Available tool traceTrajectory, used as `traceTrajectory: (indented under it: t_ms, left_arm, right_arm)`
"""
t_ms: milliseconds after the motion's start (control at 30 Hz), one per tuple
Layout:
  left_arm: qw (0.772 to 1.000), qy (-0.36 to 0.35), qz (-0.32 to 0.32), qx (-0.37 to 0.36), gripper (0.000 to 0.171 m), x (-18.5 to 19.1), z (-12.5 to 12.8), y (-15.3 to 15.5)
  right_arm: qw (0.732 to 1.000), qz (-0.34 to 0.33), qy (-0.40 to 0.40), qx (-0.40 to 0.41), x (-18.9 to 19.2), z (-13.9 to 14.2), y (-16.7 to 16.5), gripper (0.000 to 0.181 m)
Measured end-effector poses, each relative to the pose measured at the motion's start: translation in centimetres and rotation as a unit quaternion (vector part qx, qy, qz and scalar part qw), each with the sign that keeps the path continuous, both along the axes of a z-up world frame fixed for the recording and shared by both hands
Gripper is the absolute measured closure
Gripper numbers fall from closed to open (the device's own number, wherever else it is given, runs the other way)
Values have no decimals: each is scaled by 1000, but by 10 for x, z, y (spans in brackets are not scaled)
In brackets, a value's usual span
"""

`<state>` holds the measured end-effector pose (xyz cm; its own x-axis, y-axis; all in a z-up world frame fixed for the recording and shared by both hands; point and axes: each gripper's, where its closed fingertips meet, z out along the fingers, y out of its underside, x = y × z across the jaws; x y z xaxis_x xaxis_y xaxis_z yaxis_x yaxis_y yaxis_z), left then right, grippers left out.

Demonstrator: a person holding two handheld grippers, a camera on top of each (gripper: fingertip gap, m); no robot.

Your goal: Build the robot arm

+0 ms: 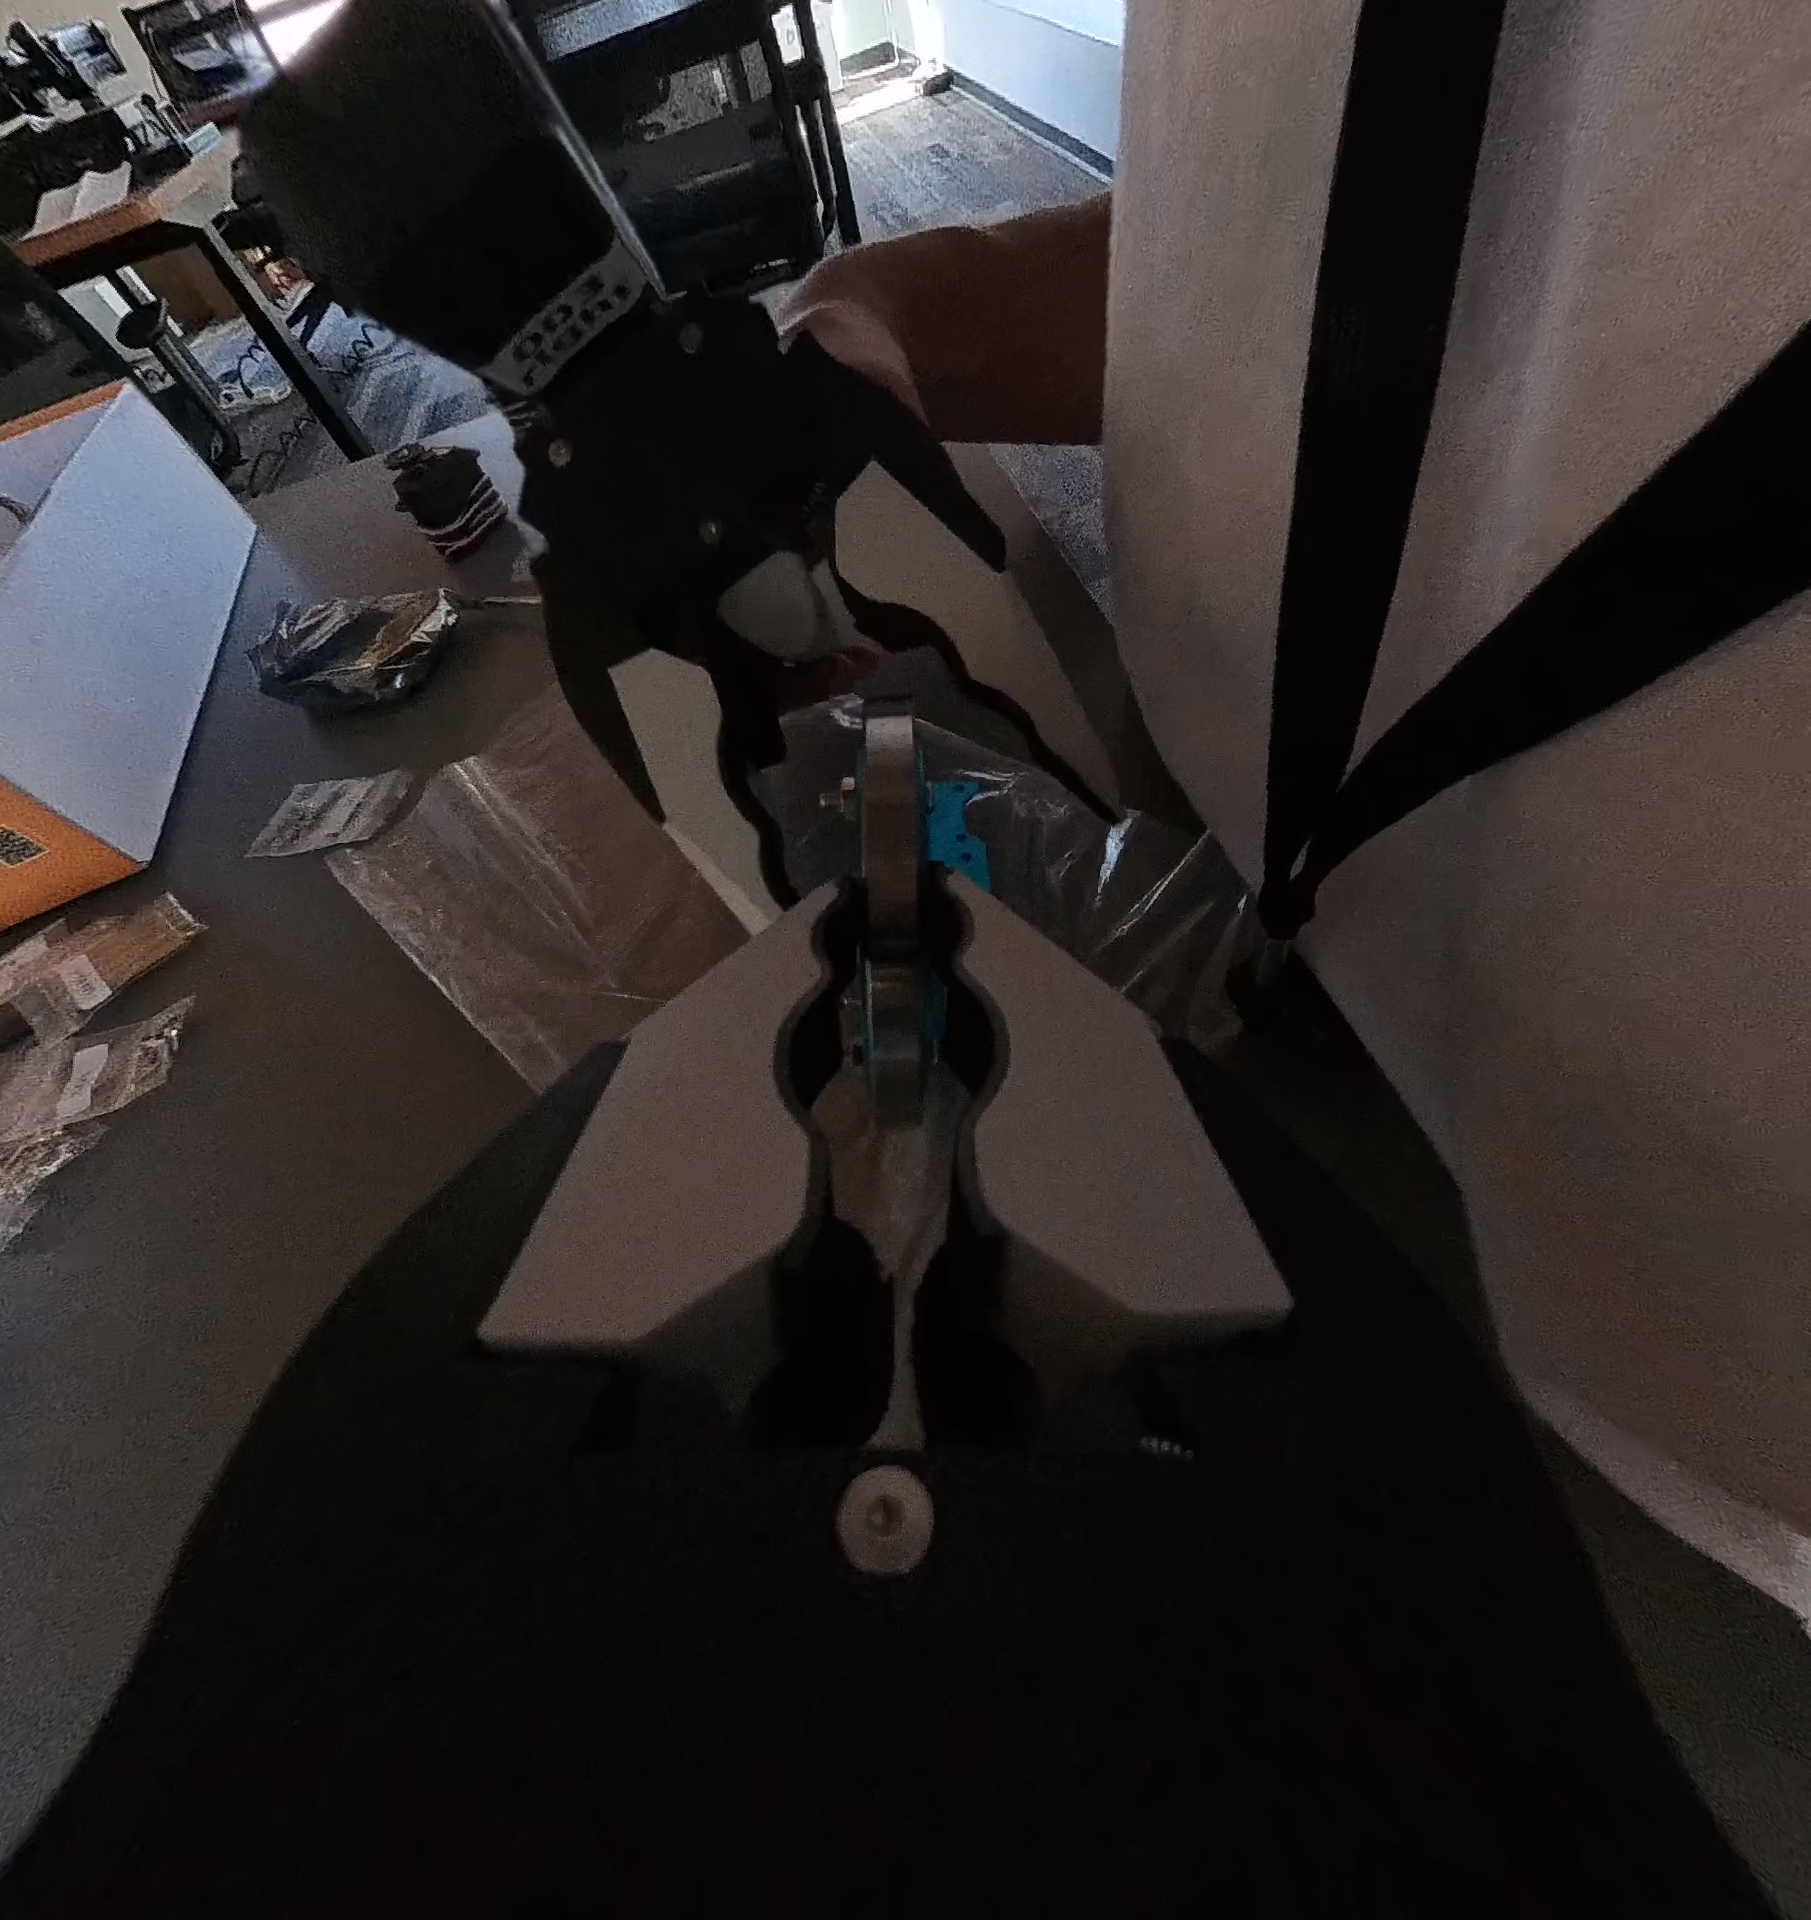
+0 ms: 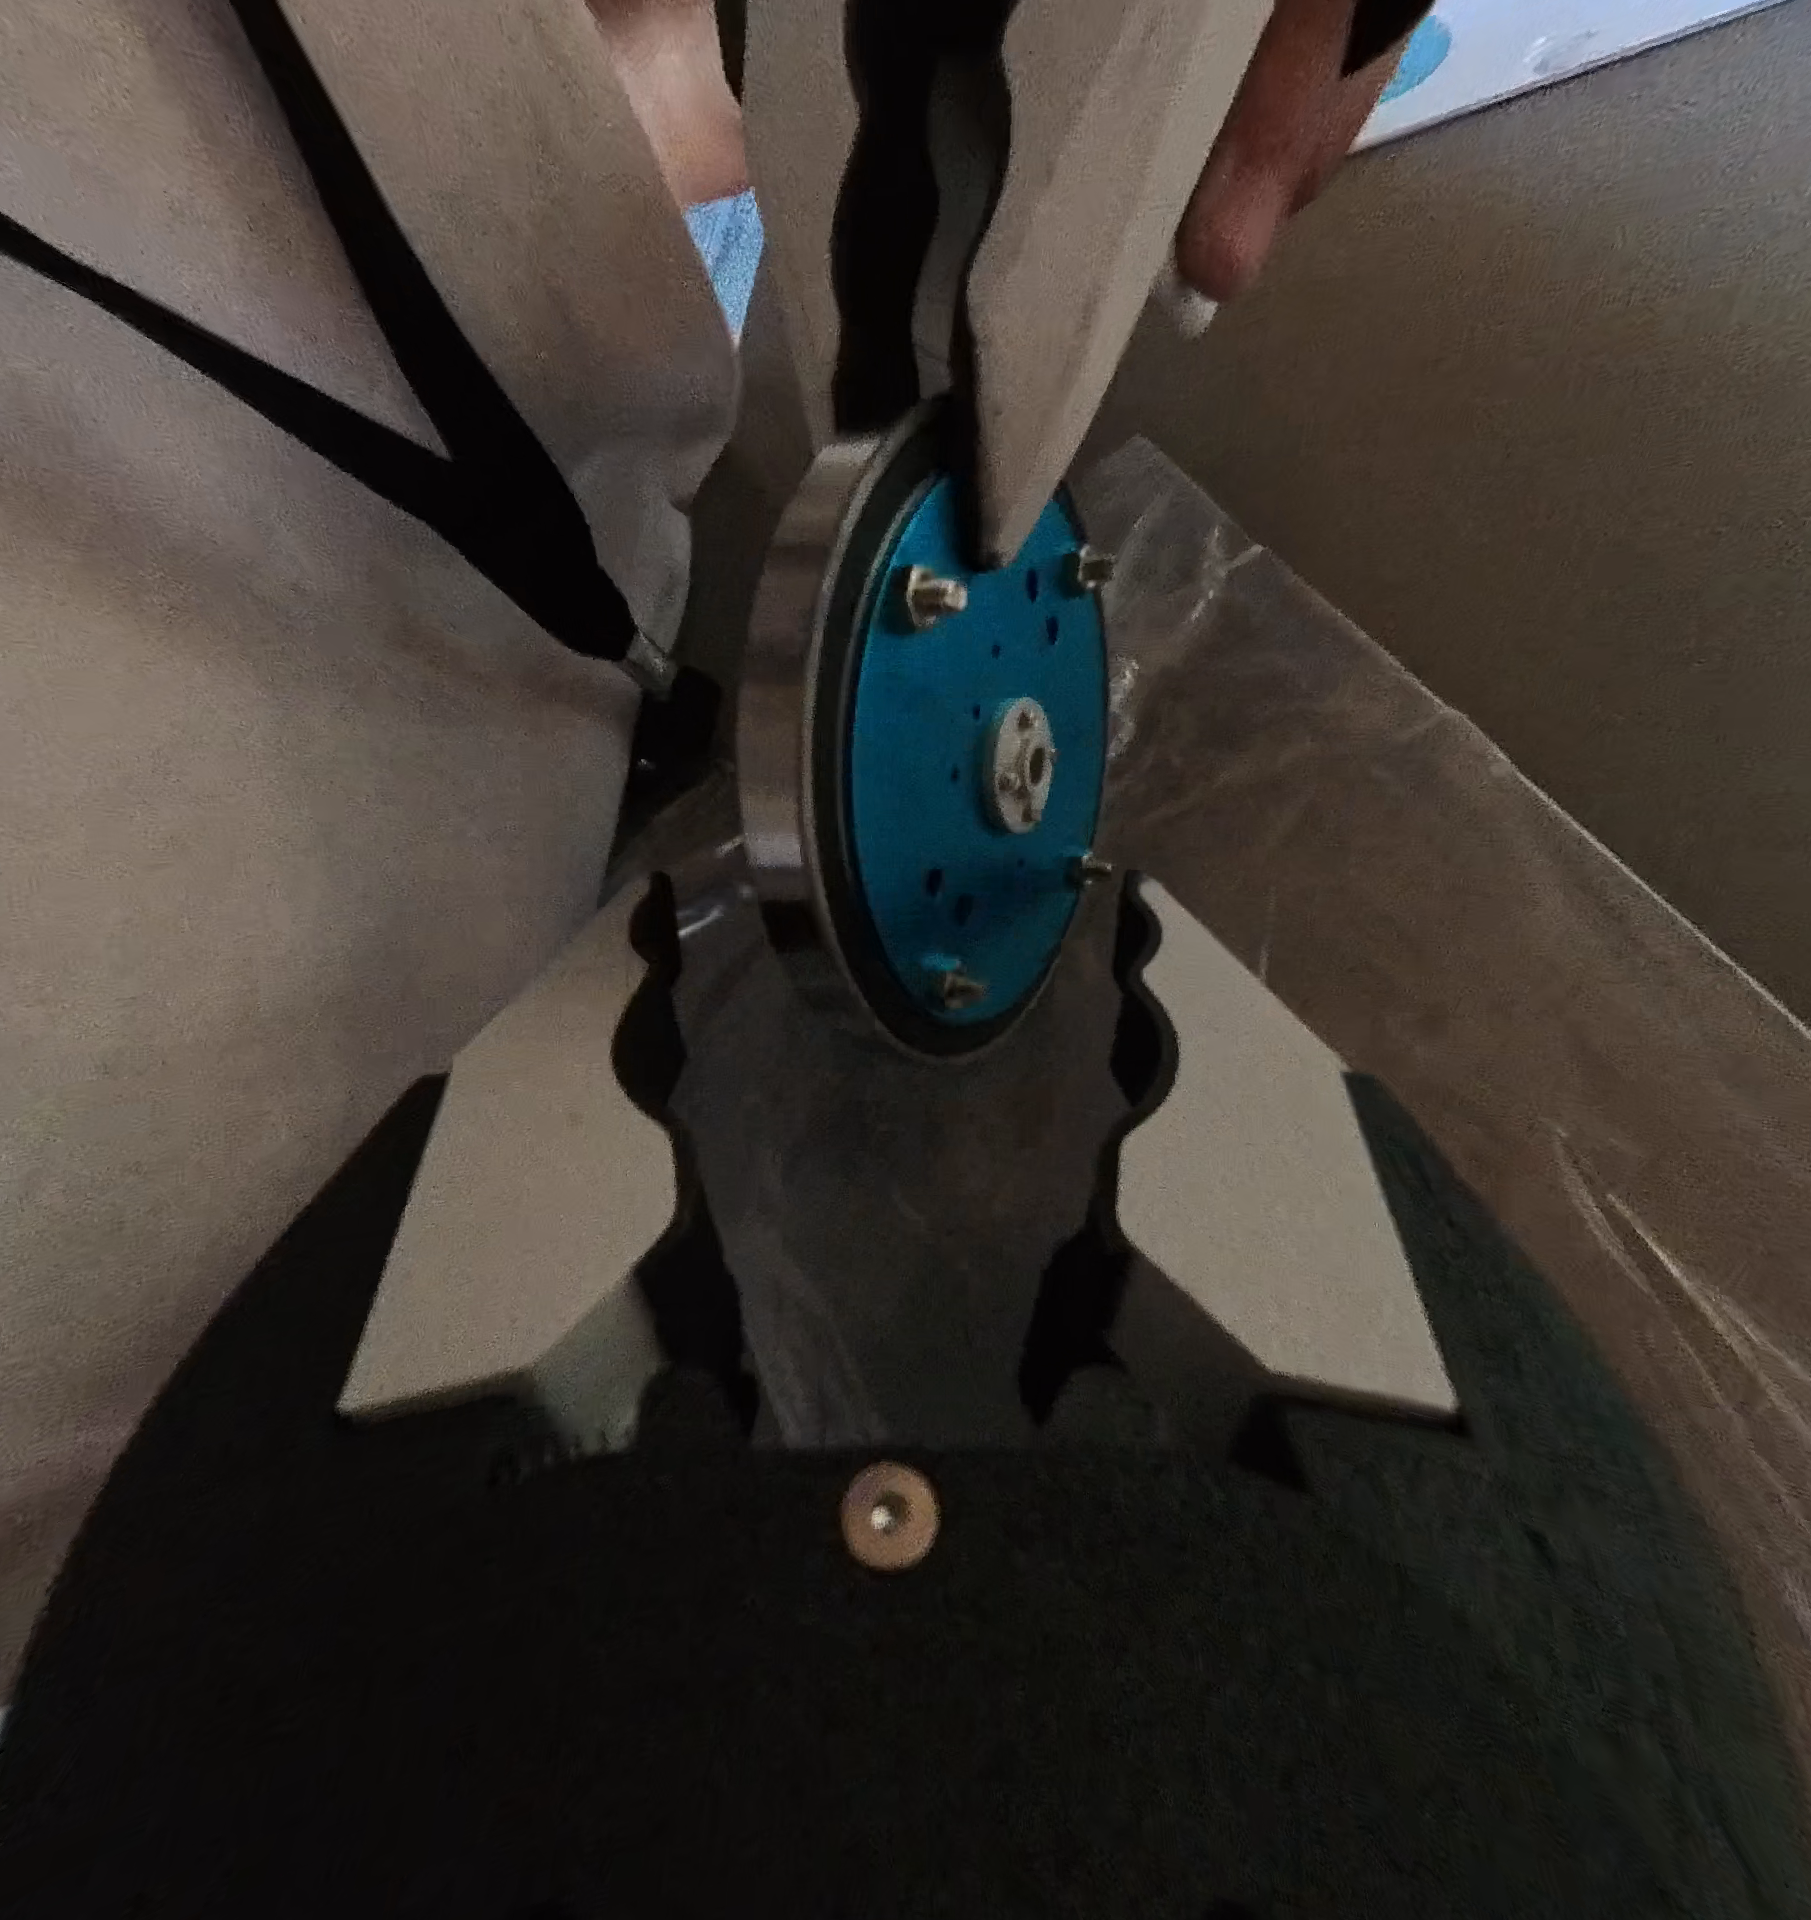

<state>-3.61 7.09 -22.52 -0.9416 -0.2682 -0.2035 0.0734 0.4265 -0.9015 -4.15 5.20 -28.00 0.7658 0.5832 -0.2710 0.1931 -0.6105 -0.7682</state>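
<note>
Left wrist view: left gripper (image 1: 893, 935) clamped on the rim of a metal wheel (image 1: 890, 831) with a blue plate, above a plastic bag (image 1: 1119, 894) on the table (image 1: 288, 1091). Right gripper (image 1: 714, 800) spread wide beyond.

Right wrist view: right gripper (image 2: 890, 914) wide, nothing held, just below wheel (image 2: 942, 758); left gripper's fingers (image 2: 1046, 343) pinch its top edge.

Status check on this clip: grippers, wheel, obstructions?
Left gripper shut on blue-faced wheel. Right gripper open, just short of it. Clear plastic bag underneath.
</note>
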Motion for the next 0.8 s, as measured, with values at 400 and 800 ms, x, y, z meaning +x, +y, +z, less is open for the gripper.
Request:
traceTrajectory:
  t_ms: [400,800]
  left_arm:
    - [1000,-5,-4,10,159,-3,-3,4]
    - [1000,-1,3,18,159,-5,-6,8]
  right_arm:
    - [996,-8,76,-40,7,8,0,111]
    - [982,-13,170,-88,2,14,-4,111]
